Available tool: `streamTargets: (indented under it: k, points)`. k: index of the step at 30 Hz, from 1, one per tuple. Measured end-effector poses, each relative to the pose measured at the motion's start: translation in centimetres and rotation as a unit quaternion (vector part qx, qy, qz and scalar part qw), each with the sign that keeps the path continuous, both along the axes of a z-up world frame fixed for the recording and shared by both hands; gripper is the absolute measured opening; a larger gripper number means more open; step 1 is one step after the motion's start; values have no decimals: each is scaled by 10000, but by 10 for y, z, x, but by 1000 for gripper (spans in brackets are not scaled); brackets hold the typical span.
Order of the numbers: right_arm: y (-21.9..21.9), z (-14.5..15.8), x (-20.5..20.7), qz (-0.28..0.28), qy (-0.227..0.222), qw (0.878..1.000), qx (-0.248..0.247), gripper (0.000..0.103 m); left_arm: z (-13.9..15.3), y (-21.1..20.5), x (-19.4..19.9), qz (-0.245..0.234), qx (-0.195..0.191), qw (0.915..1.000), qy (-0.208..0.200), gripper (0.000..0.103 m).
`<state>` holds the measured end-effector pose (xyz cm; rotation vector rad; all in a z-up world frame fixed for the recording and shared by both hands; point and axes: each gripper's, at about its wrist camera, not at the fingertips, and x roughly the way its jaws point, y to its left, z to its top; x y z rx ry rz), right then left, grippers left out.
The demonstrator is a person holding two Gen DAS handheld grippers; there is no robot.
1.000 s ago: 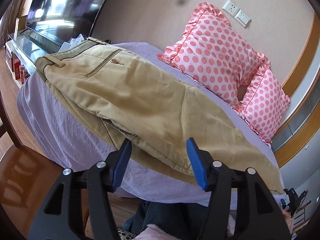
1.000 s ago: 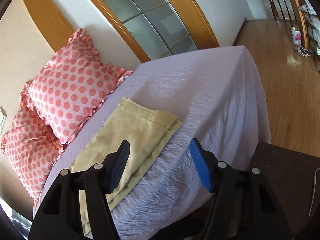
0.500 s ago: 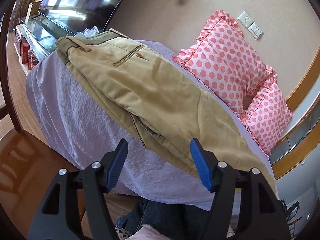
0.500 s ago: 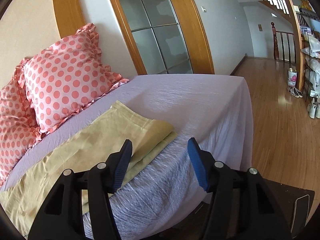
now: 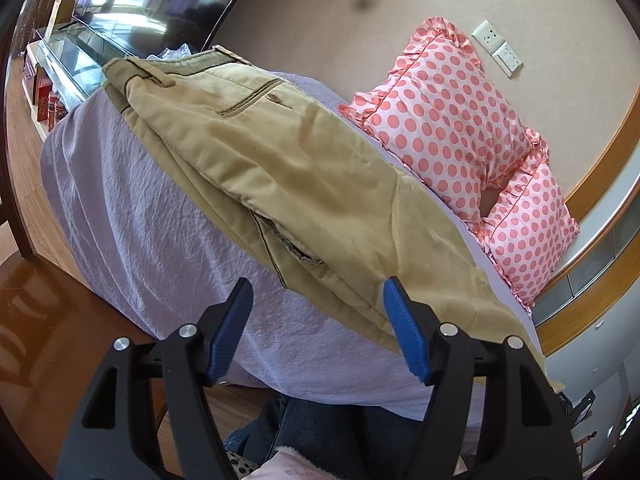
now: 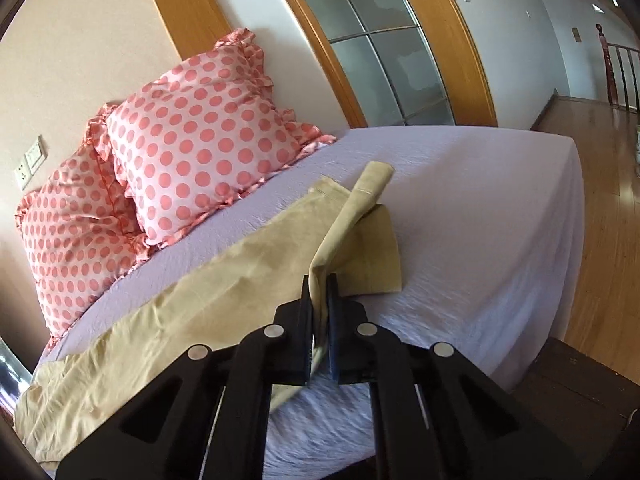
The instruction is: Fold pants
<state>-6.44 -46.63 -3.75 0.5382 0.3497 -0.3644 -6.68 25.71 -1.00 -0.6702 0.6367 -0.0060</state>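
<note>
With the right gripper (image 6: 319, 312) pinching the hem of the tan cotton pants (image 5: 304, 184), carry it level toward the waistband (left gripper (image 5: 316, 328) spread, idle beside them), keeping both layers together.

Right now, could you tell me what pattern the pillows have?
Pink with coral polka dots and ruffled edges; the pillows show best in the right wrist view.

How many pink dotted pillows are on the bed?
2. One pillow leans on the wall nearer the glass door; the second pillow stands beside it, under the wall sockets, partly behind the first.
</note>
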Motion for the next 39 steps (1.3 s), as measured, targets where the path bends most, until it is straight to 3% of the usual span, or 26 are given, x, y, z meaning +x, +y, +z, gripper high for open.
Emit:
streamTargets:
  k: [4,7,9,12,13,14,15,16,17,19,22,26,33,39]
  points:
    - [54,48,34,1062,-696,9918,-161,7,-2,5,-3,42,-257,9996,-87,70]
    - [127,75,65,2381,-1028,9655,-242,7,-1,2,-7,25,-264,9996,-102,72]
    - [194,80,85,3461,-942,9327,-384,7,2,-1,-9,5,-210,9997,-125,80]
    - [294,59,102,4932,8,8652,-906,10,6,-4,-12,-165,-228,9993,-234,85]
    - [321,47,102,5256,375,8417,-1182,18,7,-6,-13,-261,-226,9990,-266,85]
    - [339,37,98,5431,586,8256,-1414,35,9,-8,-12,-357,-195,9987,-294,87]
    - [350,29,91,5515,666,8159,-1603,44,11,-11,-12,-443,-142,9984,-319,88]
    - [354,24,84,5570,636,8115,-1648,61,12,-14,-11,-538,-88,9979,-348,89]
    - [352,23,81,5604,574,8111,-1576,71,12,-17,-9,-628,-63,9974,-358,90]
    - [339,29,80,5592,439,8171,-1333,73,11,-23,-4,-796,-53,9962,-336,90]
    - [318,36,83,5324,319,8389,-1086,83,7,-31,7,-906,-59,9956,-239,90]
    - [304,30,101,5085,537,8554,-828,83,2,-35,21,-886,-145,9959,-100,90]
    - [305,21,100,5081,592,8565,-687,85,2,-15,34,-402,-301,9987,79,89]
    - [304,18,99,5088,568,8567,-628,85,22,30,31,361,-477,9980,-226,87]
